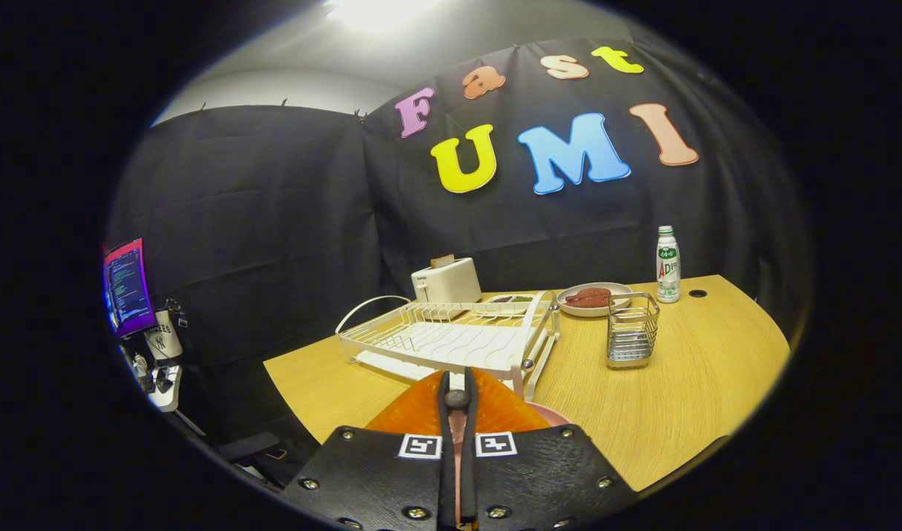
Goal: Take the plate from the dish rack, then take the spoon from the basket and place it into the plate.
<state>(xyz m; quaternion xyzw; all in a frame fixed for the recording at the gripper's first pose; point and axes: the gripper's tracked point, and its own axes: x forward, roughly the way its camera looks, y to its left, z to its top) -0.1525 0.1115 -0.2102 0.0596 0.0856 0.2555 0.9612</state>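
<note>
My gripper (456, 383) is shut, its fingers pressed on a slim dark piece with a rounded end, which looks like the spoon's handle (456, 399). The rest of the spoon is hidden by the fingers. Just below and to the right of the fingers, the rim of a pink plate (550, 414) lies on the wooden table; most of it is covered by the gripper. Right ahead of the fingertips stands the white wire dish rack (451, 341), with no plate in its slots. The metal mesh basket (632, 332) stands to the right of the rack and looks empty.
Behind the rack stand a white toaster (446, 281), a small dish of greens (510, 300) and a plate of reddish food (592, 299). A white bottle (667, 265) stands at the back right. The table's edge (303, 398) drops off to the left, where a monitor (127, 286) glows.
</note>
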